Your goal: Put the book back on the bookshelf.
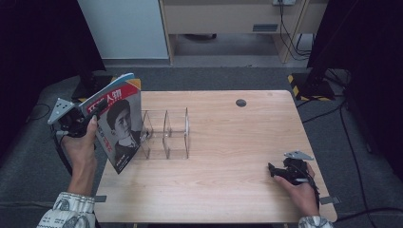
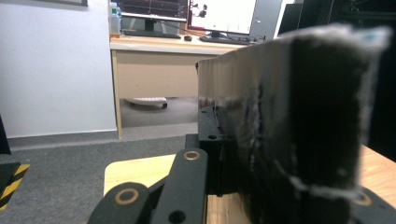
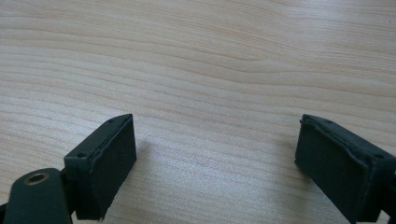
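A magazine with a portrait on its cover is held up, tilted, over the table's left edge, with its lower corner near the tabletop. My left gripper is shut on the magazine's left side. In the left gripper view the magazine's page edges stand close between the black jaws of my left gripper. Just right of the magazine a clear acrylic rack with upright dividers stands on the table. My right gripper rests low at the table's front right. Its jaws stand open over bare wood, as the right gripper view shows.
The wooden table has a round dark cable hole near its far edge. Beyond it are grey carpet, a white panel and a desk base with cables. Black stands flank the table at both far corners.
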